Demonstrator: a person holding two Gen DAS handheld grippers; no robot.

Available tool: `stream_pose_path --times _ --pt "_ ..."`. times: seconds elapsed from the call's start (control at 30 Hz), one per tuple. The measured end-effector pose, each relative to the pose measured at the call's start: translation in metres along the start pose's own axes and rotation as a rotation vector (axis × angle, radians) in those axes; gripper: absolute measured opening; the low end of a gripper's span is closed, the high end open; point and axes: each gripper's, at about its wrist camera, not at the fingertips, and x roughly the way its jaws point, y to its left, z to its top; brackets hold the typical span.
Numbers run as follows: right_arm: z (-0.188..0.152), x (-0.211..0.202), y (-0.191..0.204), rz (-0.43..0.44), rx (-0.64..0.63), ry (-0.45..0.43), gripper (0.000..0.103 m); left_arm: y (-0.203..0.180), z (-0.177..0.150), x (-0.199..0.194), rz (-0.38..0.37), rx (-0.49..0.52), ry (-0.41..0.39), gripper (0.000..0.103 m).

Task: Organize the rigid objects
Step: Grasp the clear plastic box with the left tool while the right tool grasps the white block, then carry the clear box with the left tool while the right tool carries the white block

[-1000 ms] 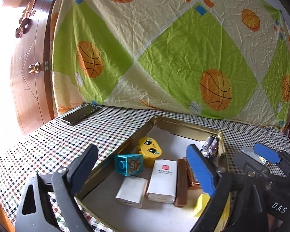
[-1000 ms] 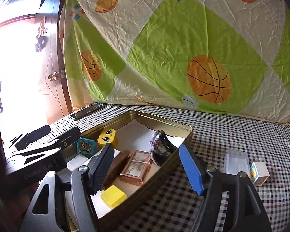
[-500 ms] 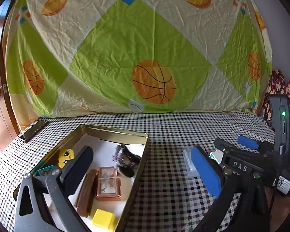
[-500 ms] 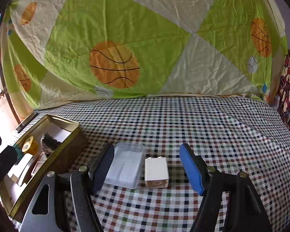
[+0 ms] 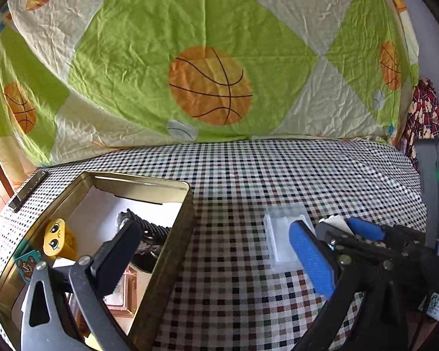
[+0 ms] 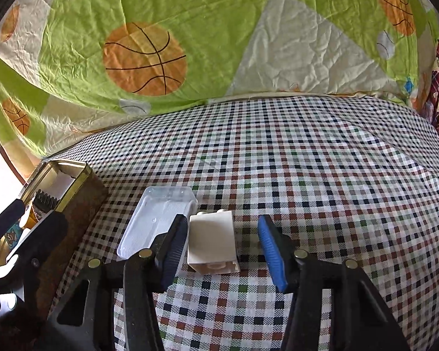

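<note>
Your worktop (image 6: pixel 322 152), under its checked cloth, carries everything, and the biggest thing on it is the gold tin (image 5: pixel 161 263) at the left edge, already loaded with a yellow face block (image 5: pixel 55 235), a bear block (image 5: pixel 26 263), a dark brush (image 5: pixel 149 228) and a copper-framed piece (image 5: pixel 125 292), so it reads as the collecting place. Two pieces lie outside it toward the near edge: a clear plastic tray (image 6: pixel 152 219) and, just beside it on the right, a white block (image 6: pixel 212 242) lying on its side. Your left claw (image 5: pixel 213 260) stands at its widest with nothing in it, one pad above the tin's inside and the other by the tray, seemingly waiting its turn. Your right claw (image 6: pixel 219 251) straddles the white block and its jaws are closing; a gap still shows on the blue pad's side, so the block is not yet gripped. It looks like the next piece for the tin.
</note>
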Motion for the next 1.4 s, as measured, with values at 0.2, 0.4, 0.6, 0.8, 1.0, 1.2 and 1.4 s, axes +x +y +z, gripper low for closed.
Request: stream_pose_path --times 0.2,0.4,0.6,0.8,1.0,1.2,1.4 --pt "-0.001 0.007 -0.007 0.02 0.044 0.038 0.035 -0.005 0.0 0.009 -0.014 0.006 0.014 0.103" --pt "-0.005 -0.009 -0.019 -0.014 0.083 -0.018 0.034 -0.023 -0.001 0.015 -0.061 0.061 0.04 0.102" --pt "-0.004 -0.025 -0.035 -0.108 0.098 -0.078 0.034 -0.046 -0.004 0.031 -0.109 0.12 0.1 0.098" --pt "-0.004 -0.027 -0.041 -0.117 0.103 -0.078 0.034 -0.057 -0.003 0.056 -0.137 0.127 0.189 0.088" --pt "-0.004 -0.021 -0.042 -0.109 0.108 -0.057 0.034 -0.064 -0.002 0.072 -0.191 0.141 0.263 0.052" --pt "-0.004 -0.015 -0.041 -0.085 0.102 -0.031 0.034 -0.055 -0.002 0.066 -0.217 0.091 0.243 0.051" --pt "-0.004 -0.02 -0.037 -0.07 0.085 -0.06 0.034 -0.045 -0.001 0.049 -0.182 0.072 0.161 0.051"
